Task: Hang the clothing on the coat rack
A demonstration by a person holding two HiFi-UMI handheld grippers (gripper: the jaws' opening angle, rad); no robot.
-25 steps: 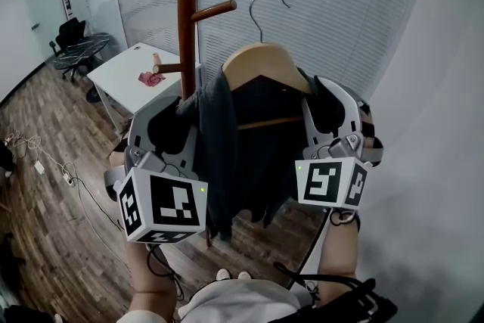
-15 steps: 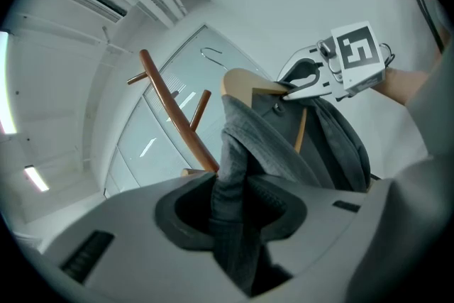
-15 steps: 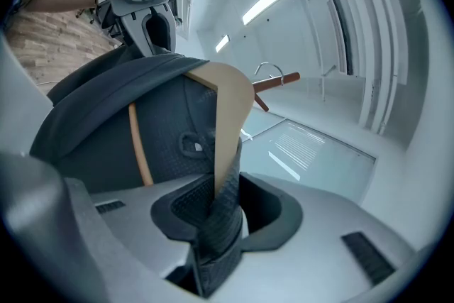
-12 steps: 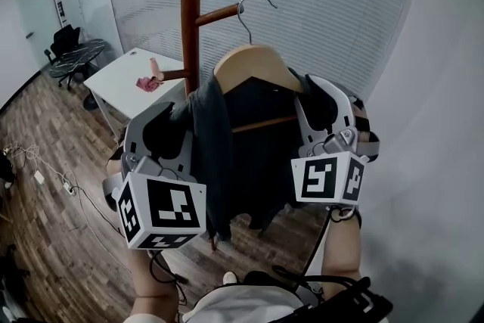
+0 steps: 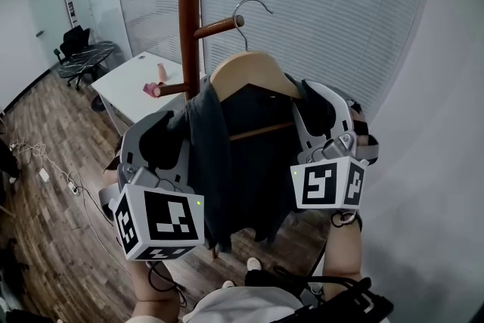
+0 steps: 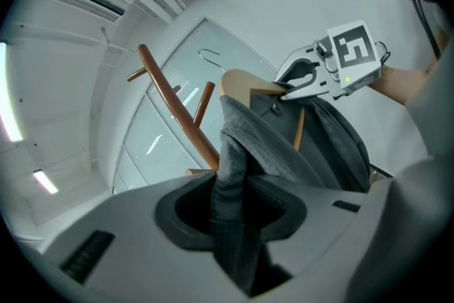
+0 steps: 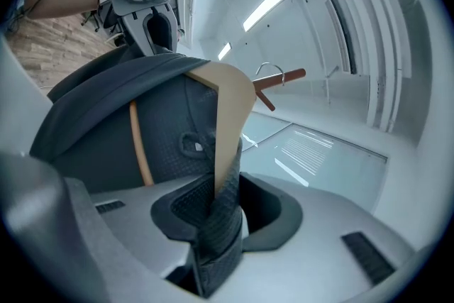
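Observation:
A dark grey garment (image 5: 249, 163) hangs on a wooden hanger (image 5: 253, 66) that I hold up with both grippers. My left gripper (image 5: 178, 134) is shut on the garment's bunched shoulder (image 6: 237, 174). My right gripper (image 5: 321, 111) is shut on the hanger's other end (image 7: 228, 117), with cloth wrapped round it. The metal hook (image 5: 249, 11) sits right at the tip of a peg (image 5: 218, 27) of the brown coat rack (image 5: 190, 4); I cannot tell whether it is over the peg. From the left gripper view the rack's pole (image 6: 177, 110) stands just behind the garment.
A glass wall with blinds (image 5: 340, 11) stands behind the rack and a white wall is on the right. At the back left are a white table (image 5: 125, 87) and an office chair (image 5: 76, 38). Cables (image 5: 45, 170) lie on the wooden floor.
The hanger with the garment has shifted left toward the rack. Its hook, which stood clear to the right of the peg, is now at the peg's tip.

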